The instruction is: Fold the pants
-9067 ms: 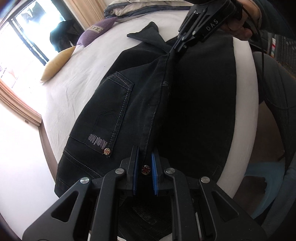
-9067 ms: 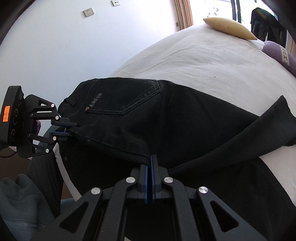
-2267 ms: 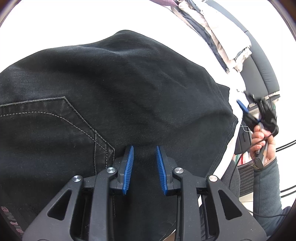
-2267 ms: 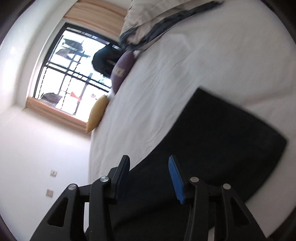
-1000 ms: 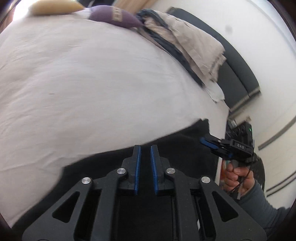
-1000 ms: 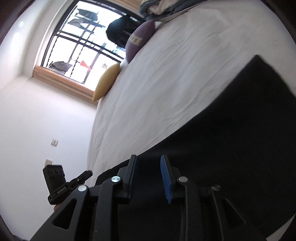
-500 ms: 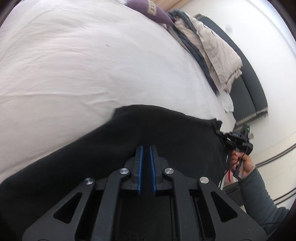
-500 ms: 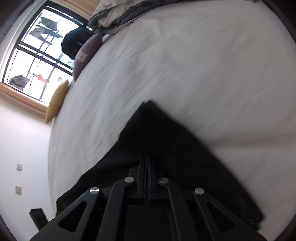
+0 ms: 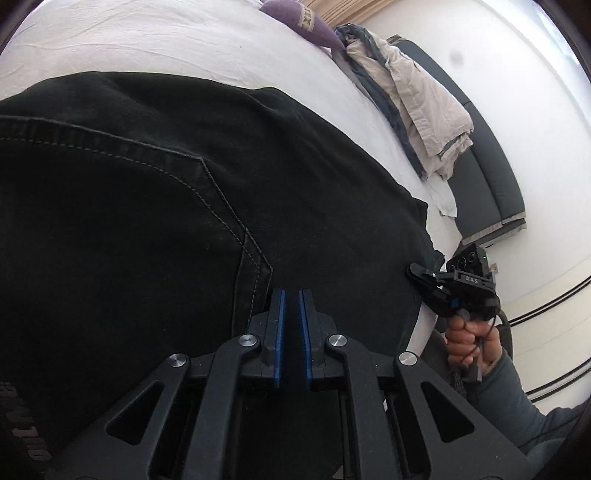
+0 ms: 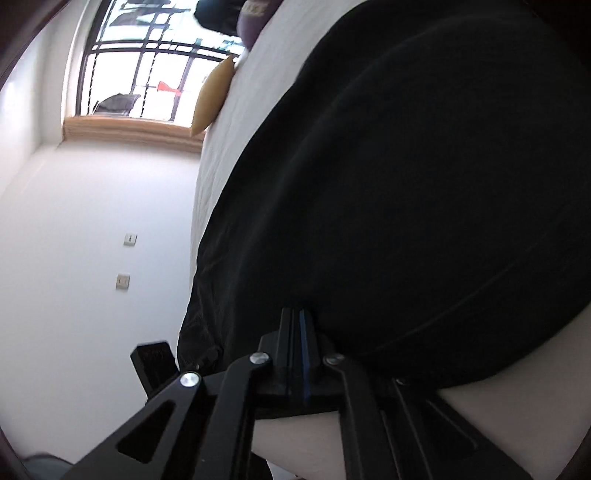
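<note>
Two fingers pairs clamp black pants [image 9: 155, 206], folded, pocket stitching showing.

pants [image 9: 147, 221] blk, grey stitching | bed sheet [image 9: 147, 37] wht | pillow [image 10: 212, 98] mustard | cushion [image 9: 295, 22] purple

Both wrist views sit close over the black pants [image 9: 155, 221] – left facing rightward, right facing leftward.

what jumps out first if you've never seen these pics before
The black pants fill both views, spread over the white bed with pale pocket stitching showing. The left gripper is nearly shut low in its view, and the right gripper nips the pants' edge near the bed's side.
</note>
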{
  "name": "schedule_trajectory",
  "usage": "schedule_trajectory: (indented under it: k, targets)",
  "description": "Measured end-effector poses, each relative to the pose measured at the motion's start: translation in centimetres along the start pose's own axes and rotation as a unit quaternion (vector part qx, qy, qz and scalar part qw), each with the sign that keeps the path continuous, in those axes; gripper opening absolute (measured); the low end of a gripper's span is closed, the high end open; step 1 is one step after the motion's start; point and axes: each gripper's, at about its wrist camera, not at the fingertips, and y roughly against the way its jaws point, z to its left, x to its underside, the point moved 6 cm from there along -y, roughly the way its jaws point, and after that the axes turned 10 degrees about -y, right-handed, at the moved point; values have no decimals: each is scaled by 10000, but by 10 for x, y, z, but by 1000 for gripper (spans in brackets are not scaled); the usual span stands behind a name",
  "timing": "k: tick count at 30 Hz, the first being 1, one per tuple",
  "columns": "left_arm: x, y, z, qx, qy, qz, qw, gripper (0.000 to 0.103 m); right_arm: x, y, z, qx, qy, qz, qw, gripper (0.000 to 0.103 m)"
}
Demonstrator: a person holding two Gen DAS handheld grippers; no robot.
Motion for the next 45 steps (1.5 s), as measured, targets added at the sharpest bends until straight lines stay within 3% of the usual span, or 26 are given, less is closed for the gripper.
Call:
schedule_trajectory:
  k: [2, 4, 9, 10, 11, 12, 13, 15, 16, 19, 21, 26, 32, 41, 43, 45]
  targets:
    - [1, -1, -1, -38, -88, 26, 10000, 9, -30, 36, -12, 305, 167, -520, 9980, 0]
    - [4, -1, -1, -33, -117, 2, 9999, 9, -59, 75, -41, 459, -230, -1023, 9934, 0]
    - [11, -2, 1, -28, -154, -49, 9999, 9, -117, 158, -87, 969, -837, -2282, 9651, 0]
    - [12, -2, 1, -43, -155, -43, 9999, 9, -123, 173, -86, 1408, -874, -2554, 9525, 7]
    - [13, -2, 1, -47, -150, -43, 9999, 9, -126, 189, -82, 1952, -846, -2812, 9358, 20]
    - [13, -3, 0, -47, -146, -44, 9999, 9, -126, 200, -71, 1912, -797, -3008, 9309, 25]
    - [15, 0, 3, -47, -149, -43, 9999, 9, -123, 212, -63, 1567, -850, -3105, 9337, 31]
    - [16, 0, 3, -48, -143, -52, 9999, 9, -111, 217, -50, 1101, -933, -3053, 9413, 62]
    - [10, -5, -2, -54, -126, -60, 9999, 9, -108, 218, -50, 1054, -904, -2965, 9449, 65]
    - [9, -7, -5, -64, -119, -64, 9999, 9, -86, 202, -57, 781, -1041, -2720, 9535, 65]
    - [8, -7, -5, -59, -113, -53, 9999, 9, -81, 197, -75, 729, -1330, -2686, 9512, 65]
    - [7, -7, -5, -78, -106, -64, 9999, 9, -94, 187, -91, 340, -1617, -2738, 9475, 63]
    - [6, -5, -4, -85, -122, -68, 9999, 9, -101, 176, -90, 104, -1539, -2569, 9541, 62]
    - [6, -6, -6, -93, -118, -62, 9999, 9, -100, 164, -93, -186, -1667, -2440, 9551, 43]
    - [6, -6, -6, -88, -114, -54, 9999, 9, -102, 162, -96, -263, -1728, -2422, 9544, 35]
    - [6, -5, -6, -90, -113, -54, 9999, 9, -105, 159, -102, -336, -1808, -2392, 9534, 16]
